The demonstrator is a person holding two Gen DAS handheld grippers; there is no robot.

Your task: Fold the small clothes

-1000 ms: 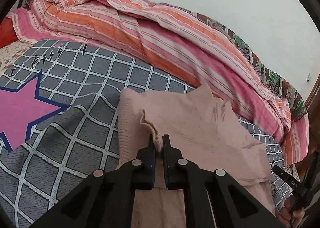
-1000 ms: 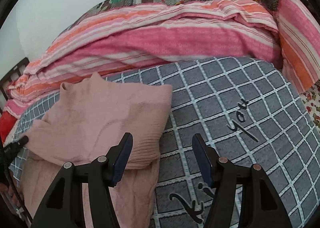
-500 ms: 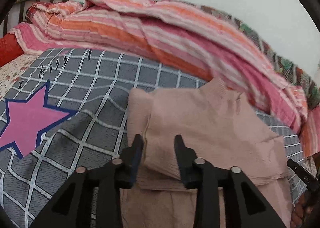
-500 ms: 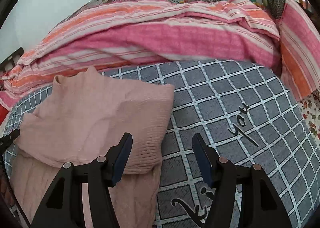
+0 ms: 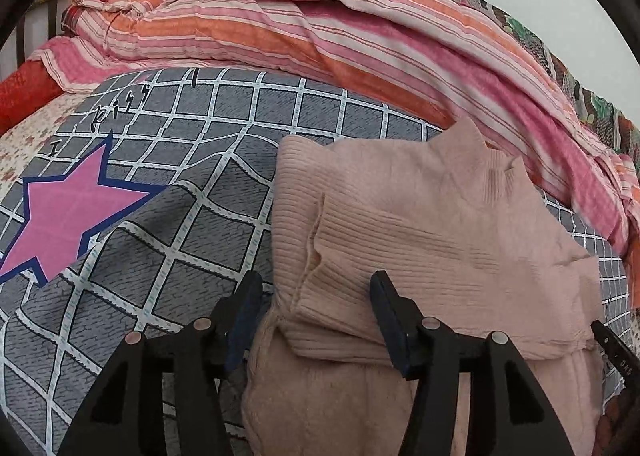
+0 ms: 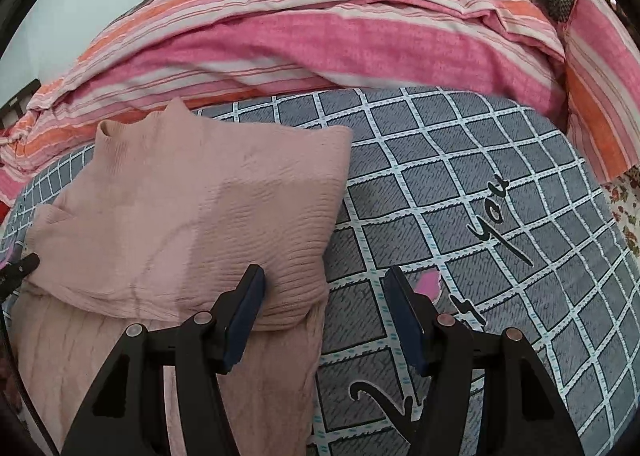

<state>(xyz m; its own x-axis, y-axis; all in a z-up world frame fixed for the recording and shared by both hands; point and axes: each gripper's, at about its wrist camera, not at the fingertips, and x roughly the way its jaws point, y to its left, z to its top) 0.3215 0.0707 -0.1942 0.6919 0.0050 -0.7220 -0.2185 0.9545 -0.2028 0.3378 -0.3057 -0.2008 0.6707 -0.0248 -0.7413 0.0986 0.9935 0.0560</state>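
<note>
Pink ribbed sweater [image 5: 432, 223] on the grey checked bedspread [image 5: 168, 248], at 12 to 3 o'clock of the left gripper [image 5: 316, 316] and 10 to 12 o'clock of the right gripper [image 6: 324, 312]. Top part with collar already folded down over the lower part; doubled edge just ahead of both grippers. Lower part still out flat toward the near edge at 6 o'clock.

Left gripper: jaws apart, holding nothing, straddling the folded flap's near corner. Right gripper: jaws apart, holding nothing; left finger over the sweater's right edge, right finger over bare bedspread.

Striped pink-orange quilt [image 6: 320, 35] bunched along the far side at 12 o'clock, clear of the sweater apart from the collar tip.

Judgement: about halfway. 1 fold done. Remaining: at least 1 more fold to make a compact bundle, then flatten. Sleeve positions not discernible.
</note>
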